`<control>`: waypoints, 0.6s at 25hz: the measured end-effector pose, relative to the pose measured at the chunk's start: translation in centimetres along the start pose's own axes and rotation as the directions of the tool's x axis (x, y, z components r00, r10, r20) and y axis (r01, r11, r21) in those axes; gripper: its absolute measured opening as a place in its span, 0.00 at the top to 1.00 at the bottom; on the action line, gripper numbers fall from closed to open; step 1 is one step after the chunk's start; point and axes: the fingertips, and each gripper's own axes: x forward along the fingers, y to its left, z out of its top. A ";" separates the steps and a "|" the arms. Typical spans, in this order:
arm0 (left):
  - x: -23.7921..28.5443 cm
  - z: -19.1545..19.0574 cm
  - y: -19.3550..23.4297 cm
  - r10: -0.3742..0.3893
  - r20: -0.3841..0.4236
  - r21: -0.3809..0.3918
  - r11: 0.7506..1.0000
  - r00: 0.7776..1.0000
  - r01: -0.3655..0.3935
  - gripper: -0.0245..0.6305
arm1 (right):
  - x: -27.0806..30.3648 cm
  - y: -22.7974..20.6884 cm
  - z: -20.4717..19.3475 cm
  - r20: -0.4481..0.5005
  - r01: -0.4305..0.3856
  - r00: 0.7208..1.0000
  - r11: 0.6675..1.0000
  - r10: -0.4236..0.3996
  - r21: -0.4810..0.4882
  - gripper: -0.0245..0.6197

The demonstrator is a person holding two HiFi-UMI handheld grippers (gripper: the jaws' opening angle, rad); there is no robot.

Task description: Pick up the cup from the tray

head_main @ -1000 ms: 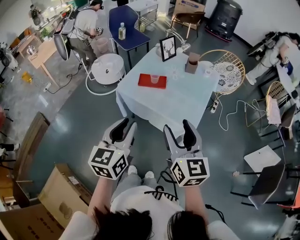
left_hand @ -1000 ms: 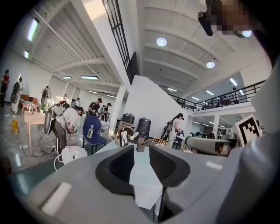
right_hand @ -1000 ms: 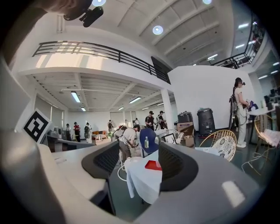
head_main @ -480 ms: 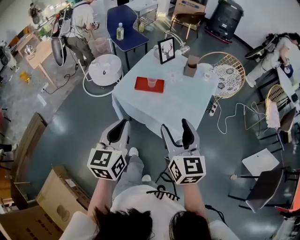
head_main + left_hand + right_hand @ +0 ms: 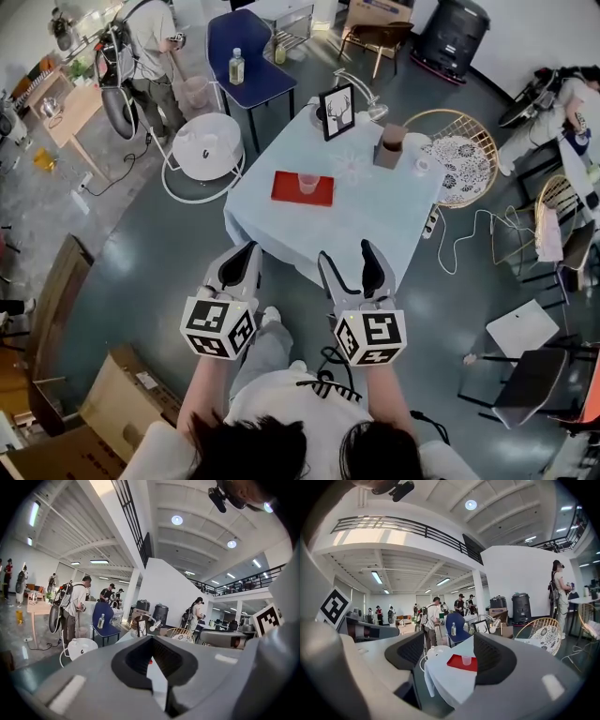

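Observation:
A clear plastic cup (image 5: 307,183) stands on a red tray (image 5: 292,190) on a table with a pale blue cloth (image 5: 366,211). Both grippers hover short of the table's near edge, well away from the cup. My left gripper (image 5: 246,253) has its jaws together with nothing held; in its own view the left gripper (image 5: 152,660) hides most of the table. My right gripper (image 5: 348,255) is open; its jaws have just been opening and nothing is between them. In the right gripper view the cup (image 5: 466,660) and tray (image 5: 456,663) show far off between the jaws of the right gripper (image 5: 450,656).
On the table stand a framed deer picture (image 5: 336,97), a brown box (image 5: 389,146) and a small white cup (image 5: 421,166). A wicker chair (image 5: 455,141), a blue chair (image 5: 248,47), a white round stool (image 5: 208,141), cardboard boxes (image 5: 122,403) and floor cables (image 5: 459,234) surround it.
Both grippers have moved forward toward the table. The right gripper's jaws stand wider apart than before. The person at the back left has shifted further away.

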 end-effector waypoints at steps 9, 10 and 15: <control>4.3 0.6 4.1 -0.021 -0.052 0.002 1.000 0.998 0.021 0.96 | 5.8 -0.1 -0.7 -0.028 0.014 0.999 1.000 -0.014 0.010 0.40; 4.8 0.6 4.4 -0.036 -0.060 -0.001 0.999 0.998 0.036 0.96 | 6.4 -0.2 -0.9 -0.040 0.021 0.999 1.000 -0.020 0.005 0.40; 7.0 -0.3 6.1 -0.093 -0.117 -0.023 0.996 0.989 0.091 0.96 | 9.5 -0.1 -1.8 -0.084 0.053 0.995 0.999 -0.052 -0.001 0.39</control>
